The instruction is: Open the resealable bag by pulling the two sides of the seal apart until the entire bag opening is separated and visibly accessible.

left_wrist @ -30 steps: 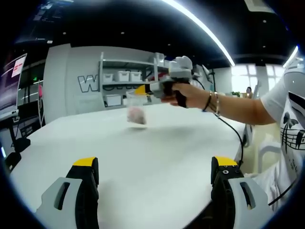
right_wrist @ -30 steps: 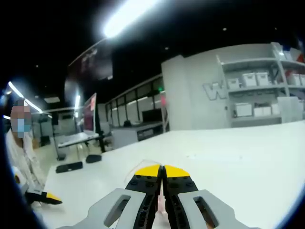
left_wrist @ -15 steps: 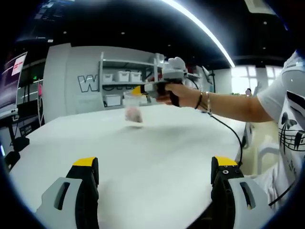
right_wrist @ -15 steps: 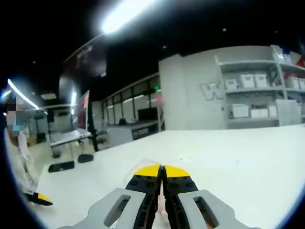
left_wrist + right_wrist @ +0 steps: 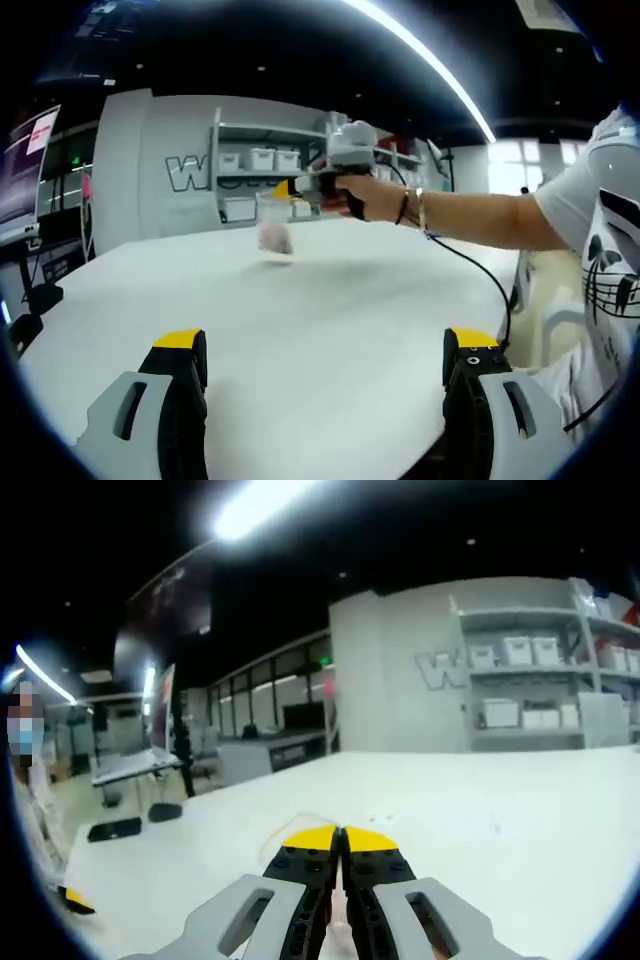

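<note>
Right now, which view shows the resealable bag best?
The left gripper view: the whole resealable bag hangs from the right hand-held gripper above the table. The right gripper view shows just a clear edge beside its shut jaws.

A large white desk with a smooth, matte top spans both views. In the left gripper view its surface runs from the near foreground to a curved far edge before a grey wall, and a faint shadow lies on it near the far side. In the right gripper view the desk extends rightward, pale and glossy under the ceiling light. Nothing can be made out resting directly on its surface.
</note>
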